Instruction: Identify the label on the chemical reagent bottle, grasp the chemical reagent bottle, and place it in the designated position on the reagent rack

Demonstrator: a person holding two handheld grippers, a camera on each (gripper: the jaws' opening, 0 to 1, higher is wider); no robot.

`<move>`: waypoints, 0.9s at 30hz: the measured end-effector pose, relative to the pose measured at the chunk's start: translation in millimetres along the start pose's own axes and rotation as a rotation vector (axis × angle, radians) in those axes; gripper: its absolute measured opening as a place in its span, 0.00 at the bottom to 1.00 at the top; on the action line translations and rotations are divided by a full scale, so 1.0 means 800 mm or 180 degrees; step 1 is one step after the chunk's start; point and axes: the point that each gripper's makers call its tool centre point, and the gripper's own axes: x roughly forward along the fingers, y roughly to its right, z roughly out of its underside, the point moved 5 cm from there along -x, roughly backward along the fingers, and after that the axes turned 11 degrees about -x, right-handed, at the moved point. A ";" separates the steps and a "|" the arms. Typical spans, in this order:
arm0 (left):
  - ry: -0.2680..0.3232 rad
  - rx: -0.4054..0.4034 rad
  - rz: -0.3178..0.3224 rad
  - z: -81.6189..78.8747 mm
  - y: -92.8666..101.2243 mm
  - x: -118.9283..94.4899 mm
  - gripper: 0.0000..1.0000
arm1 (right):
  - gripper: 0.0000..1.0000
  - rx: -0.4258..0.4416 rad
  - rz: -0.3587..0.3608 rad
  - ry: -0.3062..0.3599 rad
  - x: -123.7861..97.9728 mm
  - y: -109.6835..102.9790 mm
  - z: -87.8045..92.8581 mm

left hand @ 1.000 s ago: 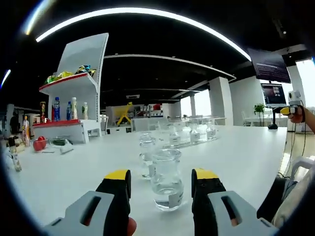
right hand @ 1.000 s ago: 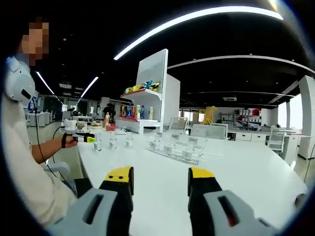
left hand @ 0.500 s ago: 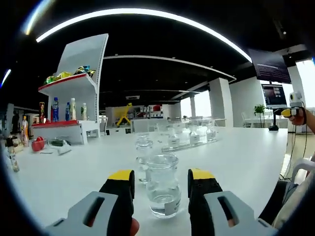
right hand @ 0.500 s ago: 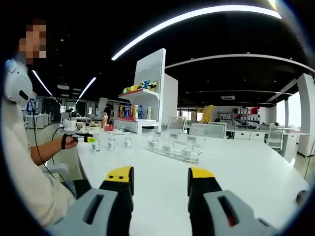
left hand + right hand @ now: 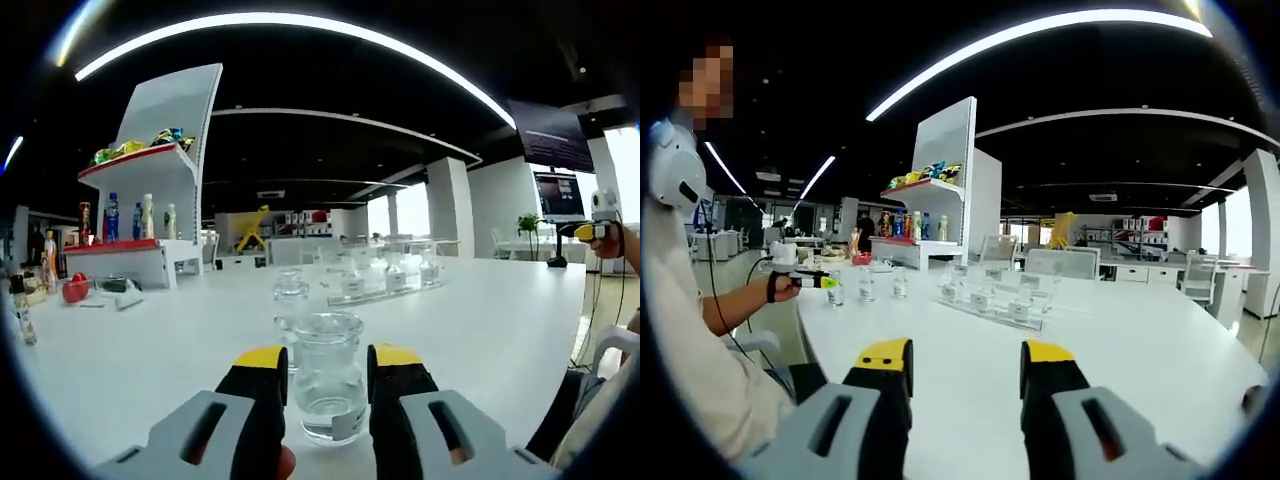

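A clear glass reagent bottle with a small white label low on its front stands on the white table. My left gripper has its yellow-tipped jaws pressed against both sides of it. A second glass bottle stands just behind. Farther back lies the clear reagent rack holding several bottles. In the right gripper view my right gripper is open over bare table, far from the rack. At the left of that view, the left gripper sits by the row of bottles.
A white display shelf with drinks and snacks stands at the table's far left, with a red fruit and small items beside it. The right gripper, held in a hand, shows at the far right. A person's arm reaches along the table edge.
My left gripper's jaws have drawn together around the front bottle, from wide apart to touching its sides. The right gripper has stayed open and nearly still.
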 end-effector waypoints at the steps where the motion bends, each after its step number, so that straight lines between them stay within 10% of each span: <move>1: 0.0006 0.0003 0.0000 -0.001 0.000 0.000 0.31 | 0.43 0.0003 -0.0002 0.0001 0.000 0.000 0.000; 27: 0.0008 0.0072 -0.0020 0.000 0.002 0.004 0.24 | 0.43 0.0054 0.0031 -0.0004 -0.002 0.001 0.005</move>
